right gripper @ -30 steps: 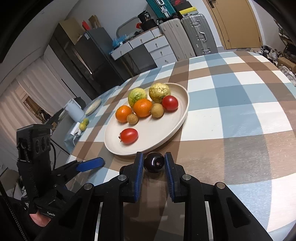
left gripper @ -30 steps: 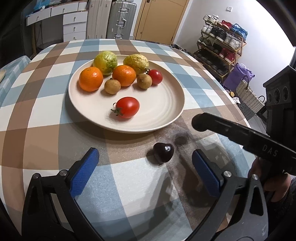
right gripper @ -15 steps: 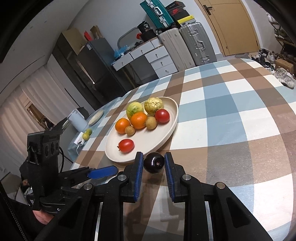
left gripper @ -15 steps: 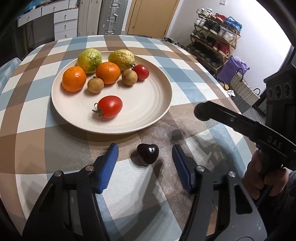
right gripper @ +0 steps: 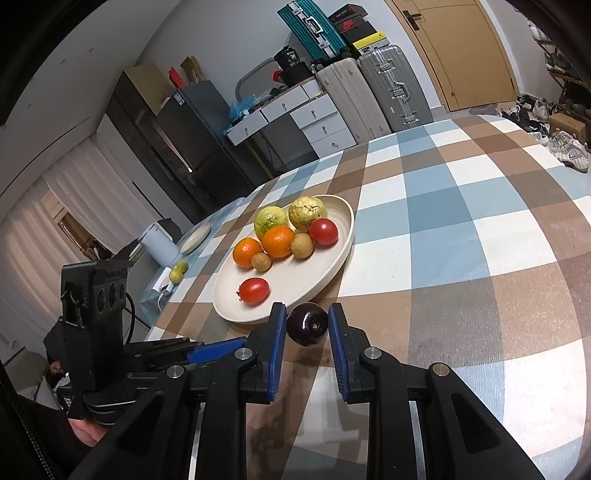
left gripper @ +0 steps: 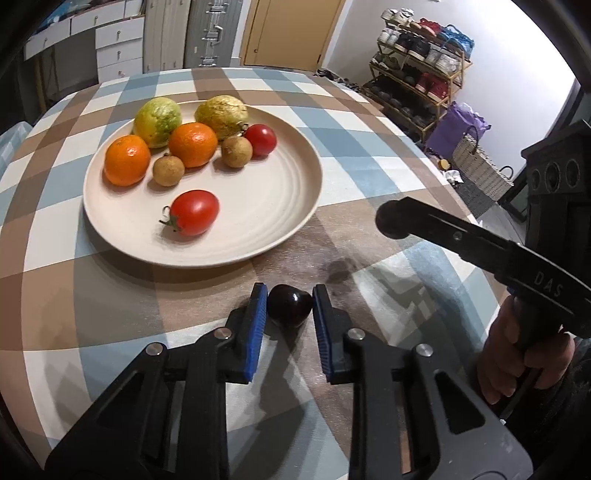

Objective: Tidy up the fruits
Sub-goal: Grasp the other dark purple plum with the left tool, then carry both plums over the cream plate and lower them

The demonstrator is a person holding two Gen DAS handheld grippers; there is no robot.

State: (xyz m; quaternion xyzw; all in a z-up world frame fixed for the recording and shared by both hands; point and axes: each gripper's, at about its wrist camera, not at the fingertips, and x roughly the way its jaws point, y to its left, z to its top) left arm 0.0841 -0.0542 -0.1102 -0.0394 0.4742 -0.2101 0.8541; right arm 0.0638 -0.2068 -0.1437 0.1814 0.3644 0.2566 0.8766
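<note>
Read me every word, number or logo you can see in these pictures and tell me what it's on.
"DAS": on the black side of the right gripper, seen from the left wrist view.
"36" or "38", uncertain: on a black item atop the white drawers.
Print on the black camera block: too blurred to read.
Marks on the stacked boxes: too small to read.
</note>
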